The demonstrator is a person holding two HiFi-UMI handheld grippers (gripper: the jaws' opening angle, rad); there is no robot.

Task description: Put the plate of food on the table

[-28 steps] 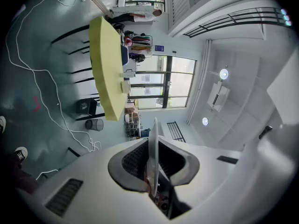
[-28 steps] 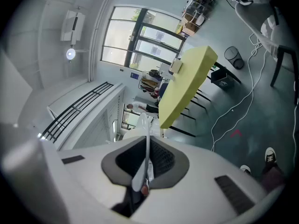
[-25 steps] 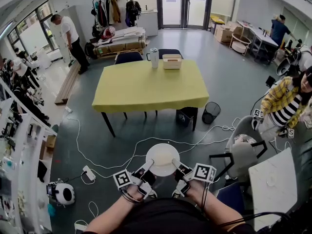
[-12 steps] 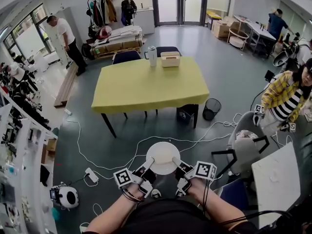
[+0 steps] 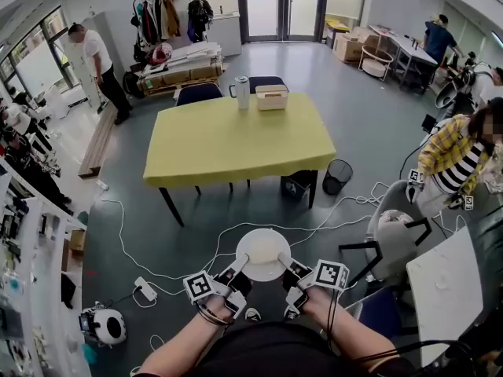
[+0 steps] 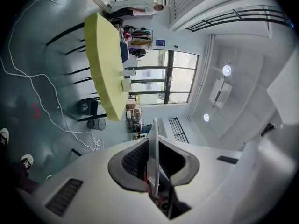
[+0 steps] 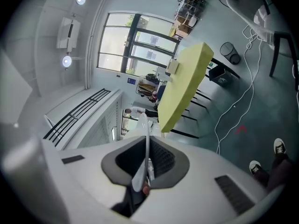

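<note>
1 yellow bench [image 5: 236, 144] stands well ahead across the grey floor [image 5: 369, 140]. 1 white plate [image 5: 262, 255] hangs level over the floor close to the person, well apart from the bench. Left hand-held gripper [image 5: 240, 266] is clamped on its left rim and right hand-held gripper [image 5: 284, 264] on its right rim, the rim edge-on between each pair of jaws. 1 tan box [image 5: 272, 98] and 1 white jug [image 5: 242, 93] sit at the bench's far edge.

Smooth glossy white plate [image 5: 262, 254], matt yellow tablecloth [image 5: 236, 140], faintly shiny smooth grey floor [image 5: 369, 124]
</note>
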